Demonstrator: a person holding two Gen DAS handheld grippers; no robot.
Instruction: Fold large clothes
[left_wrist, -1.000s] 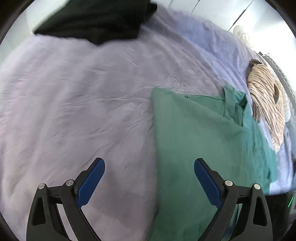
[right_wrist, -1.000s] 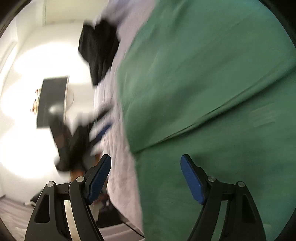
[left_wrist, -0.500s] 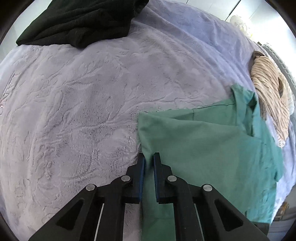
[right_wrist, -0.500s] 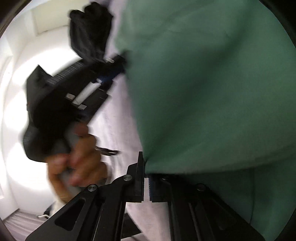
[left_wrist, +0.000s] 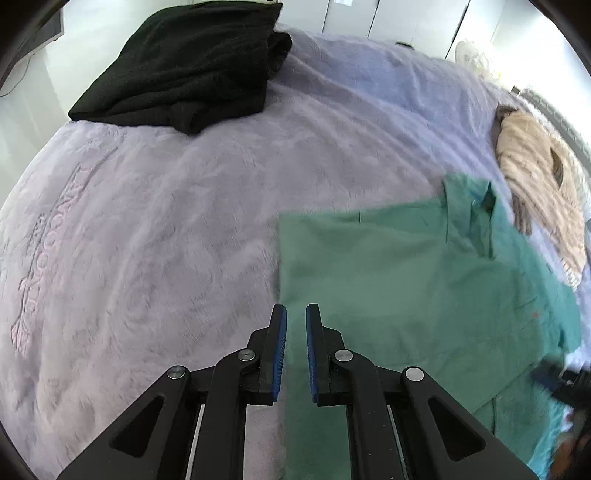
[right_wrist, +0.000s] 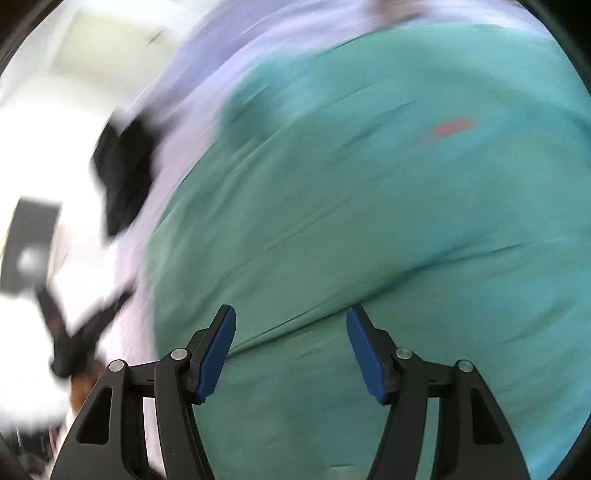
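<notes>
The green shirt (left_wrist: 406, 295) lies on the lilac bedspread (left_wrist: 166, 240) toward the right side of the left wrist view, its collar (left_wrist: 469, 218) at the far end near the bed's right edge. It looks partly folded: the side nearest the middle of the bed runs in one straight, clean edge, as if a panel or sleeve has been turned in over the body, and a doubled layer shows as a long ridge across the cloth in the right wrist view (blurred, so the layers cannot be counted). The near part of the shirt is still long, so I judge at least a crosswise fold, bottom toward collar, remains, and perhaps tidying of the right side, which is largely hidden.

The left gripper (left_wrist: 295, 332) has its jaws drawn narrow with the straight edge of the shirt running between the pads; it appears to pinch that edge, though the contact is hard to confirm. The right gripper (right_wrist: 290, 343) hovers over the green cloth with its jaws opening and nothing caught between them.

Farther off, a folded black garment (left_wrist: 192, 70) sits at the far left corner of the bed, seemingly finished, and a beige knit sweater (left_wrist: 539, 177) lies rumpled beyond the collar, probably waiting its turn
</notes>
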